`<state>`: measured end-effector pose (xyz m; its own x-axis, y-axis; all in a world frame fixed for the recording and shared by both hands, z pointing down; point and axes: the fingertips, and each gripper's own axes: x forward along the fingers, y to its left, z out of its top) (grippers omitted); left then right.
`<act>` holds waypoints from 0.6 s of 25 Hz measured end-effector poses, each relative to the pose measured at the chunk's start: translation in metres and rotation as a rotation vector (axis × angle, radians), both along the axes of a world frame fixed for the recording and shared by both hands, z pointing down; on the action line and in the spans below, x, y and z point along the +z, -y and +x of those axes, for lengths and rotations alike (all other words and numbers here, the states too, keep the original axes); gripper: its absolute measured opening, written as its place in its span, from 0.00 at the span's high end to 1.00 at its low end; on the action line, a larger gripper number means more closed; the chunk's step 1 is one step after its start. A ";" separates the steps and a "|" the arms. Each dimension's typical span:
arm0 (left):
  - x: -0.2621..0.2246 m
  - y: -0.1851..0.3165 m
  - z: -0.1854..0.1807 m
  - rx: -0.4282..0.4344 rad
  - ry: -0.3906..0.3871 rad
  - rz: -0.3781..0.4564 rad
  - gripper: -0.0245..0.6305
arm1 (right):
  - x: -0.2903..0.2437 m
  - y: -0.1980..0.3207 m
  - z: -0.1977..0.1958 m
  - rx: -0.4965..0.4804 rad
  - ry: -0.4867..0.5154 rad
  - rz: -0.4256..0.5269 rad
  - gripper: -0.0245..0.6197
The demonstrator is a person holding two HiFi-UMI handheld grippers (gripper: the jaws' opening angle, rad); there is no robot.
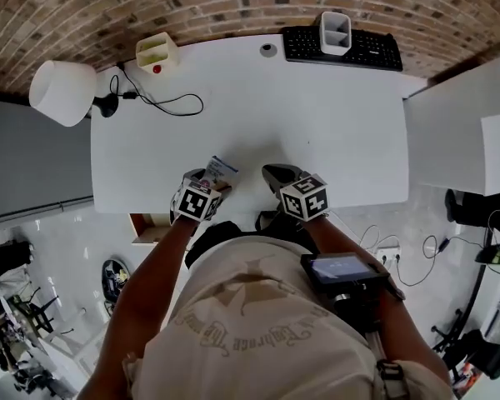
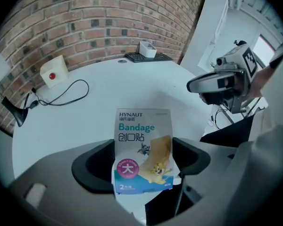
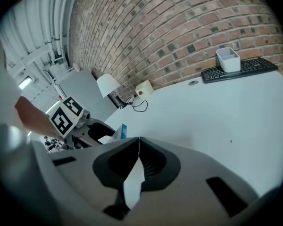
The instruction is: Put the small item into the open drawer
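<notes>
A small bandage packet (image 2: 142,149), white and blue with a cartoon print, stands upright between the jaws of my left gripper (image 2: 141,163), which is shut on it. In the head view the packet (image 1: 222,171) sticks out of the left gripper (image 1: 210,179) over the near edge of the white table (image 1: 317,132). My right gripper (image 1: 277,173) hovers just to its right, shut and empty; its tips meet in the right gripper view (image 3: 139,140). A brown opening that looks like the open drawer (image 1: 148,228) shows below the table edge, left of the left gripper.
A white lamp (image 1: 62,92) stands at the far left, with a cream box with a red button (image 1: 157,52) and a black cable (image 1: 162,100) nearby. A keyboard (image 1: 342,48) with a white holder (image 1: 335,32) lies at the back. A white cabinet (image 1: 458,140) stands to the right.
</notes>
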<state>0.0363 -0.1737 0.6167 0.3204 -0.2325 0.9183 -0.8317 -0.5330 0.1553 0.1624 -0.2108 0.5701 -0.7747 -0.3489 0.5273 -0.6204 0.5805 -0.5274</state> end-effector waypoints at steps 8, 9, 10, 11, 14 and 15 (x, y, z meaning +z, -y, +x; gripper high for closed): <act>-0.011 -0.026 -0.053 -0.069 -0.032 0.036 0.38 | -0.009 -0.002 -0.043 0.010 -0.027 0.025 0.95; -0.012 -0.029 -0.061 -0.074 -0.037 0.043 0.38 | -0.010 -0.003 -0.050 0.014 -0.030 0.030 0.95; -0.014 -0.033 -0.069 -0.082 -0.041 0.050 0.38 | -0.012 -0.005 -0.057 0.016 -0.031 0.034 0.95; -0.015 -0.037 -0.078 -0.091 -0.045 0.058 0.38 | -0.015 -0.008 -0.065 0.016 -0.032 0.037 0.95; -0.021 -0.049 -0.101 -0.123 -0.059 0.080 0.38 | -0.021 -0.020 -0.088 0.000 -0.039 0.045 0.95; -0.024 -0.053 -0.108 -0.131 -0.064 0.085 0.38 | -0.022 -0.025 -0.096 -0.010 -0.044 0.050 0.95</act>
<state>-0.0716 -0.1209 0.5928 0.3400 -0.3521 0.8720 -0.8846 -0.4346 0.1694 0.0662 -0.1862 0.5477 -0.7550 -0.3680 0.5428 -0.6362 0.6116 -0.4703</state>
